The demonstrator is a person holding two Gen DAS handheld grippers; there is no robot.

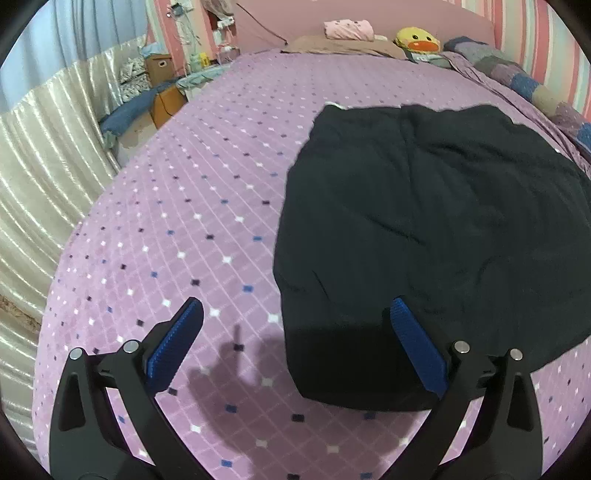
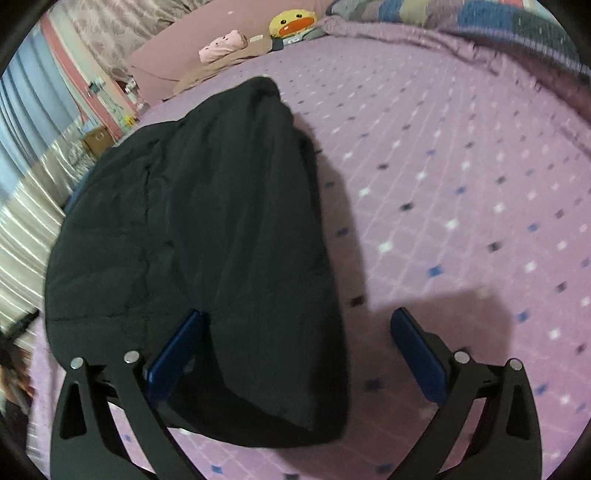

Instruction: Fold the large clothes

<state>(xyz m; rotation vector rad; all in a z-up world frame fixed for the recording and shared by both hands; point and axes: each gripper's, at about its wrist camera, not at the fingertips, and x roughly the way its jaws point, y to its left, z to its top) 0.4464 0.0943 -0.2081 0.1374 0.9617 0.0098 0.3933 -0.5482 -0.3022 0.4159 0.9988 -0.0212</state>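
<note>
A large black padded garment (image 1: 436, 229) lies on the purple checked bed cover (image 1: 192, 206). In the left wrist view it fills the right half. My left gripper (image 1: 295, 314) is open above its near left corner, the right finger over the cloth and the left finger over bare cover. In the right wrist view the garment (image 2: 207, 240) lies as a long bundle on the left. My right gripper (image 2: 299, 325) is open above its near end, with the left finger (image 2: 177, 350) against the cloth and the right finger over the bed cover (image 2: 461, 192).
At the head of the bed lie a duck plush (image 1: 417, 38), a pink folded item (image 1: 347, 29) and a patchwork blanket (image 1: 517, 70). A cream curtain (image 1: 40, 177) and cardboard boxes (image 1: 162, 85) stand past the bed's left edge.
</note>
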